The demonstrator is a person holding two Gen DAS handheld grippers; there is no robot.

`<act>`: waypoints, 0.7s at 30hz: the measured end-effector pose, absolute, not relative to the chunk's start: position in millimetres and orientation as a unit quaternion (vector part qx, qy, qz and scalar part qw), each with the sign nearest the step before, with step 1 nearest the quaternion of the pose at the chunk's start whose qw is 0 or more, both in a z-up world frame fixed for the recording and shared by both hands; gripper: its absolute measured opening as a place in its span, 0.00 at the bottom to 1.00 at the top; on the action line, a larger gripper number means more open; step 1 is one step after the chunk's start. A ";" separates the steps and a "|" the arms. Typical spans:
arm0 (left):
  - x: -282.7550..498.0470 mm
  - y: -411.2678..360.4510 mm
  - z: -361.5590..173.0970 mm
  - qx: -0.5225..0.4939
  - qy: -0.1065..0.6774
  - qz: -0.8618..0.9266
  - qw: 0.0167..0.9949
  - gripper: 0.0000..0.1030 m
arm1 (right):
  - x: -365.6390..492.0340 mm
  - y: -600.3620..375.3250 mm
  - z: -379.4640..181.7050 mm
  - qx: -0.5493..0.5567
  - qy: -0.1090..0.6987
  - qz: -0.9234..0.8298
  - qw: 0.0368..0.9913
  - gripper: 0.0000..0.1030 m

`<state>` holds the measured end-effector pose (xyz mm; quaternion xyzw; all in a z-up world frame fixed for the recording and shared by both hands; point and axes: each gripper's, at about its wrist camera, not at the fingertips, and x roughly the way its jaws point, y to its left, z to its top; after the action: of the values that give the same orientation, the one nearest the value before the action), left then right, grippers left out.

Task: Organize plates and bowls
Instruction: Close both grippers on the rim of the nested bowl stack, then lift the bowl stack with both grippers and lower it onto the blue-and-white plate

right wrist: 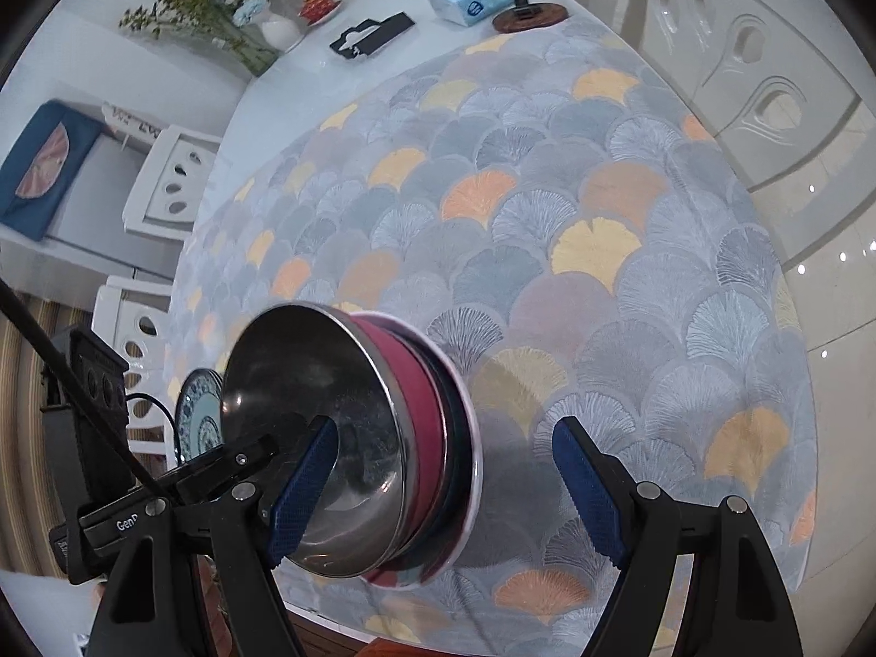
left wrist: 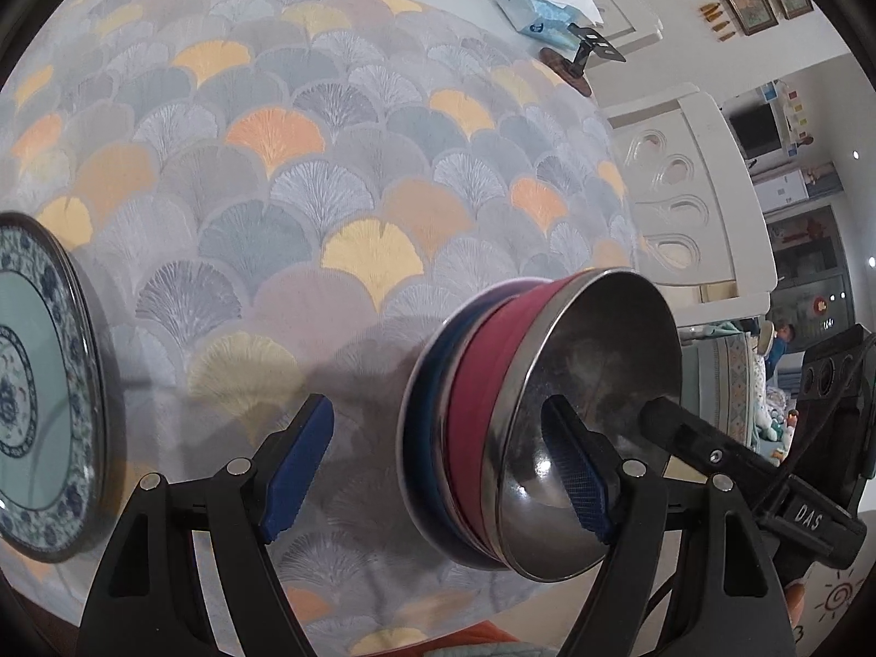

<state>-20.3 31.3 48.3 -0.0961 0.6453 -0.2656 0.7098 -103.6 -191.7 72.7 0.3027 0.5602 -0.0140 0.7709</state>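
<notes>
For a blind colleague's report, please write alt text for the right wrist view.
A stack of bowls, a steel bowl on top of a red one, stands on a fan-patterned tablecloth between both open grippers: the right gripper frames it, the left gripper reaches in. A blue-patterned plate lies behind.

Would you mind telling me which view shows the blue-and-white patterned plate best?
The left wrist view: the blue-and-white plate fills its left edge, floral rim and centre medallion clear, though cropped by the frame. The right wrist view shows only a small sliver behind the stacked bowls.
</notes>
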 end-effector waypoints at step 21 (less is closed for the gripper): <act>-33.1 30.9 27.9 -0.137 0.639 -0.252 0.714 0.56 | -95.0 -179.2 34.4 0.293 0.574 0.000 0.764 0.52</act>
<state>-33.1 30.9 27.9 -0.1366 0.6392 -0.2517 0.7137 -95.0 -179.2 34.4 0.2928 0.5743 0.0002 0.7645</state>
